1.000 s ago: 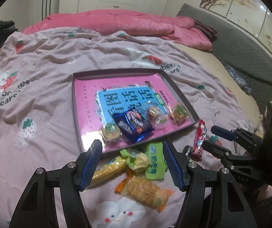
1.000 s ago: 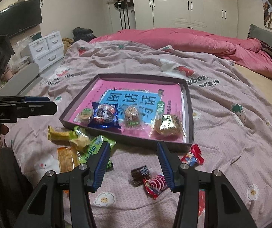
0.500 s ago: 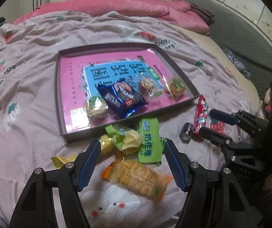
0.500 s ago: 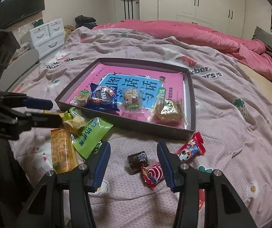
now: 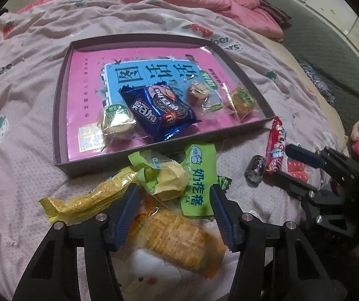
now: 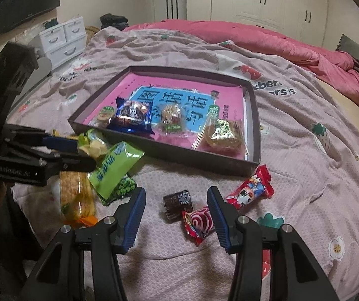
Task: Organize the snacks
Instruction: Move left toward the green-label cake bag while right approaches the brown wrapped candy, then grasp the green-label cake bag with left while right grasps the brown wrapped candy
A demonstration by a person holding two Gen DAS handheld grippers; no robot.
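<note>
A dark shallow tray with a pink book cover as its floor lies on the bed. It holds a blue cookie pack and three small wrapped pastries. In front of it lies a pile of snacks. My left gripper hangs low over that pile, its jaws closing around a yellow pastry in a green wrapper. The pads are still clear of it. A green packet and an orange cracker pack lie beneath. My right gripper stands open around a dark wrapped candy without touching it.
A long yellow snack bar lies left of the pile. A red swirl candy and a red cartoon-print candy lie by the right gripper. The bedspread is wrinkled, with a pink quilt behind. White drawers stand beyond the bed's left edge.
My left gripper has sunk onto the snack pile and its jaws have narrowed. The right gripper has dropped slightly toward the dark candy, with its opening unchanged.
</note>
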